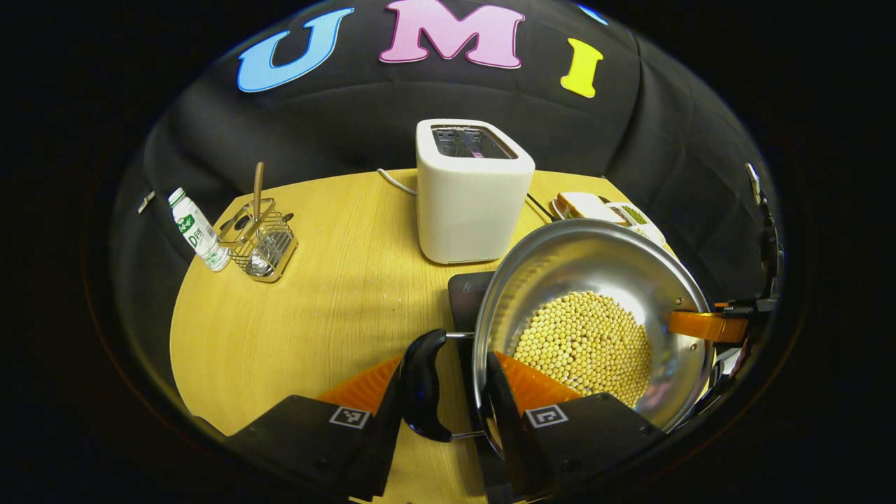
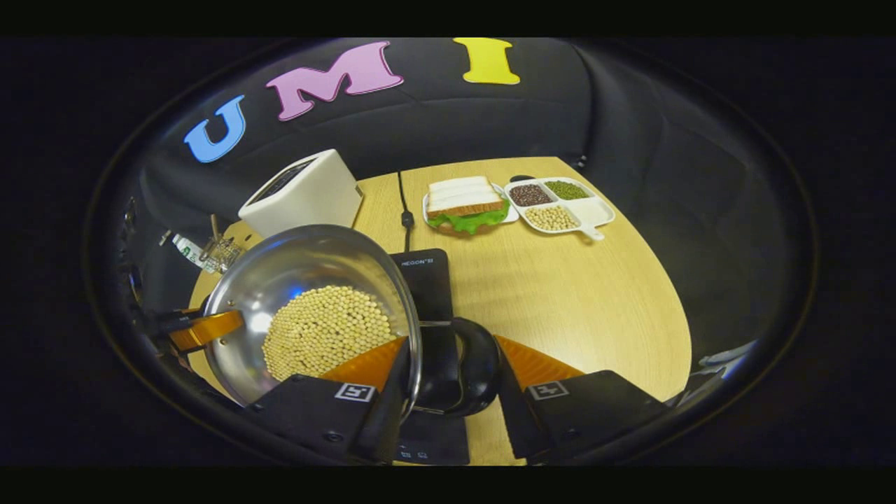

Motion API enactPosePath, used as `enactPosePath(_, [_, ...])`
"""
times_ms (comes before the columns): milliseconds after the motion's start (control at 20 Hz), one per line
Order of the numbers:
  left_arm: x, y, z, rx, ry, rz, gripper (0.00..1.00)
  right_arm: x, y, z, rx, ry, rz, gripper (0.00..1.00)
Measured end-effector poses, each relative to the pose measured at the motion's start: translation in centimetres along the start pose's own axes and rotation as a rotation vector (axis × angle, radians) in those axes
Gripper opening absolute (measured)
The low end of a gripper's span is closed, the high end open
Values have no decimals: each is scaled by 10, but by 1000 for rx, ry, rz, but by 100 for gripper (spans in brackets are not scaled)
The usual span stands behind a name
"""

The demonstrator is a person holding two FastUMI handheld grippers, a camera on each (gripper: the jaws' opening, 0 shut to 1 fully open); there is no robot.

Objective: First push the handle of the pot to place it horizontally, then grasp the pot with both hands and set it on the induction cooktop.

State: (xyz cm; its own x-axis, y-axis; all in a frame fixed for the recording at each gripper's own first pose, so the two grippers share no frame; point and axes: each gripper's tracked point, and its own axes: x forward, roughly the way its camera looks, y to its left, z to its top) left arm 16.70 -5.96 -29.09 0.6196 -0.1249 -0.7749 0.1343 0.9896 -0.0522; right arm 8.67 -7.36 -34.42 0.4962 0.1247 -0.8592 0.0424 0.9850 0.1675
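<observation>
A steel pot (image 1: 595, 273) holding soybeans (image 1: 584, 346) hangs between my two grippers, over the black induction cooktop (image 1: 465, 294); I cannot tell whether it touches the cooktop. In the left gripper view my left gripper (image 1: 448, 392) is shut on the pot's black side handle (image 1: 422, 381), with one finger inside the rim. An orange finger of the other gripper (image 1: 707, 326) shows at the pot's far side. In the right gripper view my right gripper (image 2: 451, 378) is shut on the opposite black handle (image 2: 470, 371), the pot (image 2: 294, 266) lies to its left, and the cooktop (image 2: 423, 280) lies under it.
A white toaster (image 1: 469, 189) stands just behind the cooktop. A small bottle (image 1: 198, 231) and a wire utensil caddy (image 1: 260, 241) sit at the table's far left. A sandwich plate (image 2: 467, 203) and a divided tray of beans (image 2: 560, 203) sit at the back right, past a black cable (image 2: 404, 210).
</observation>
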Motion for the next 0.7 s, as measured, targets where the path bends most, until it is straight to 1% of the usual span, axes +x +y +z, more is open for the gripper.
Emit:
enactPosePath(200, [-3, 2, -1, 53, 1, 25, 70, -2, -2, 0, 7, -5, -7, 65])
enactPosePath(250, [-4, 2, 0, 57, -1, 27, 71, -3, -2, 0, 14, -3, -8, 67])
enactPosePath(350, [-9, 4, 3, 50, -25, 34, 79, -8, -3, 3, 27, -14, -7, 89])
enactPosePath(400, [-10, 6, 6, 42, -43, 41, 94, -9, -6, 5, 35, -29, -17, 100])
enactPosePath(450, [-17, 7, 8, 36, -61, 44, 99, -11, -8, 7, 42, -43, -24, 99])
enactPosePath(500, [-22, 7, 8, 30, -69, 41, 96, -17, -9, 10, 49, -59, -30, 99])
enactPosePath(700, [-46, 5, 12, 29, -115, 24, 97, -43, -8, 23, 55, -142, -35, 99])
